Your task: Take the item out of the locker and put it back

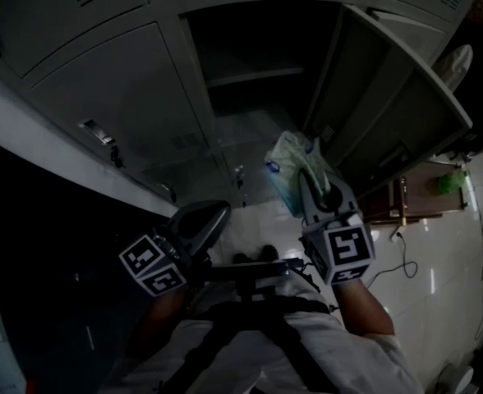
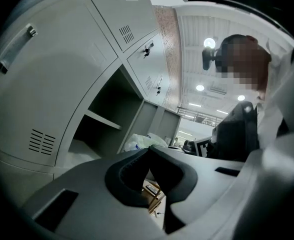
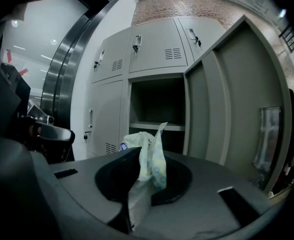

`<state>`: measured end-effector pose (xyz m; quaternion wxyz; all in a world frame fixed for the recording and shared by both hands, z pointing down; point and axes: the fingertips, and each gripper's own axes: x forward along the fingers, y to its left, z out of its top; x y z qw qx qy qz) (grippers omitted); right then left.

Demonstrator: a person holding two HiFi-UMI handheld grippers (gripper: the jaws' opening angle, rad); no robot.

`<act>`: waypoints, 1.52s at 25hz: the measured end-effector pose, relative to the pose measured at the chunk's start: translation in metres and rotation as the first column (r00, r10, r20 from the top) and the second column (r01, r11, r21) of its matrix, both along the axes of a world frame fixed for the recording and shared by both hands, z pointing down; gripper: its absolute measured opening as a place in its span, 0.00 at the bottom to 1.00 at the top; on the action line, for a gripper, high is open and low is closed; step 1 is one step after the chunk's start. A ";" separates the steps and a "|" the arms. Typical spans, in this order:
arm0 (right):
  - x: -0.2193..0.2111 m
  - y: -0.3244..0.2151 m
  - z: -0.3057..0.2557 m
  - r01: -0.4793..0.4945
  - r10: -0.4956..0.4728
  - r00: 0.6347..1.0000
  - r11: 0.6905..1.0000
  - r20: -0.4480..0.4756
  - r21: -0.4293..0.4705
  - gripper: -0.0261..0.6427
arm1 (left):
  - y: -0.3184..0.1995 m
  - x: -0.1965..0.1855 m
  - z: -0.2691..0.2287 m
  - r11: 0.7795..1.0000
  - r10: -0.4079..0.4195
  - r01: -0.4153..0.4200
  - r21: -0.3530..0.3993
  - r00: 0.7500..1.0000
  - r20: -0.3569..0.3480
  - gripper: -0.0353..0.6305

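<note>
A soft white and green plastic packet (image 1: 291, 167) hangs just in front of the open locker (image 1: 250, 64). My right gripper (image 1: 314, 185) is shut on its crumpled edge. In the right gripper view the packet (image 3: 149, 151) stands up out of the closed jaws of the right gripper (image 3: 146, 159), with the locker's shelf (image 3: 157, 126) behind it. My left gripper (image 1: 213, 216) is lower left of the packet, shut and empty. In the left gripper view the tips of the left gripper (image 2: 148, 149) touch, with the packet (image 2: 144, 141) beyond them.
The locker's door (image 1: 389, 105) stands swung out to the right. Closed lockers (image 1: 126, 97) lie to the left, with more closed lockers (image 3: 157, 46) above. A wooden stool (image 1: 406, 199) with a green thing (image 1: 451, 179) and a cable (image 1: 402, 261) are on the tiled floor at right.
</note>
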<state>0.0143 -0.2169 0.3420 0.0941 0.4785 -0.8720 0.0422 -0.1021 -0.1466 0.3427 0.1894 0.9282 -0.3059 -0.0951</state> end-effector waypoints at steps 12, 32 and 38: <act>-0.001 -0.008 0.004 0.005 -0.005 1.000 1.000 -0.003 0.006 0.07 | -0.006 0.004 0.001 1.000 0.024 -0.024 -0.007 1.000 0.001 0.06; -0.012 -0.065 -0.036 0.018 -0.013 0.998 0.996 -0.060 0.084 0.07 | -0.087 0.007 -0.036 0.993 0.002 -0.013 0.113 0.995 0.097 0.06; -0.020 -0.103 -0.058 0.016 -0.005 0.996 0.991 -0.085 0.132 0.07 | -0.117 0.017 -0.054 0.989 -0.008 -0.010 0.147 0.993 0.118 0.06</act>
